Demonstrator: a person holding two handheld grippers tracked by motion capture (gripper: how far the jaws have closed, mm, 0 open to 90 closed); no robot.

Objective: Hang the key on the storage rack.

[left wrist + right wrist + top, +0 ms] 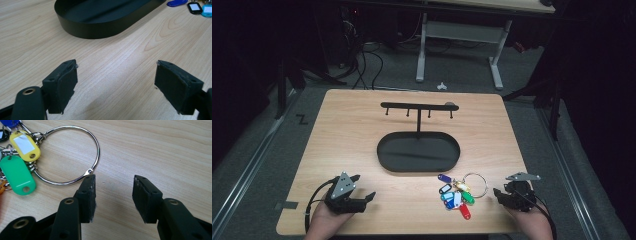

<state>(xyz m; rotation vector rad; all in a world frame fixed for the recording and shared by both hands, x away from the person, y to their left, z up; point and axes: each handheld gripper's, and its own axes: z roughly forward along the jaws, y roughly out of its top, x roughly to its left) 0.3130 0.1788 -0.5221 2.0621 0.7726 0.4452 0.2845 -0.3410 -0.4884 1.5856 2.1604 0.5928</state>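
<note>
The key ring [474, 184], a thin metal loop strung with blue, yellow, green and red plastic tags whose white label slips look blank, lies on the worktop [362, 140] just right of the black oval tray [384, 161]. Right gripper [113, 186] beside it: fingers half-spread, empty. Left gripper [116, 72]: fingers wide.

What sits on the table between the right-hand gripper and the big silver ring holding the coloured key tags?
Nothing: in the right gripper view only bare light wooden table separates the right gripper from the silver metal ring, whose clasp lies just off one jaw's tip.
</note>
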